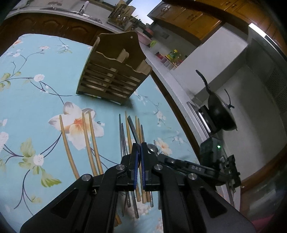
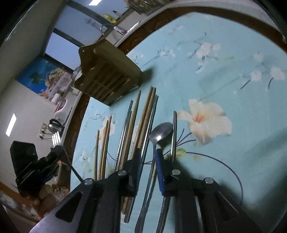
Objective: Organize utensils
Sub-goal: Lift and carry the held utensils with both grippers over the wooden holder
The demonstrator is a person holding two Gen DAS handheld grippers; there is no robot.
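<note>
A wooden slatted utensil holder stands on the floral blue tablecloth; it also shows in the right wrist view. My left gripper is shut on a metal fork, lifted above a row of wooden and metal chopsticks. Three more wooden chopsticks lie to the left. The fork's tines show at the left of the right wrist view. My right gripper is open, low over a metal spoon, with its handle between the fingers. Chopsticks lie beside it.
The table edge runs close on the right, with a counter, a black wok and a stove beyond. A sink and a dish rack stand at the back. A kettle sits on a far counter.
</note>
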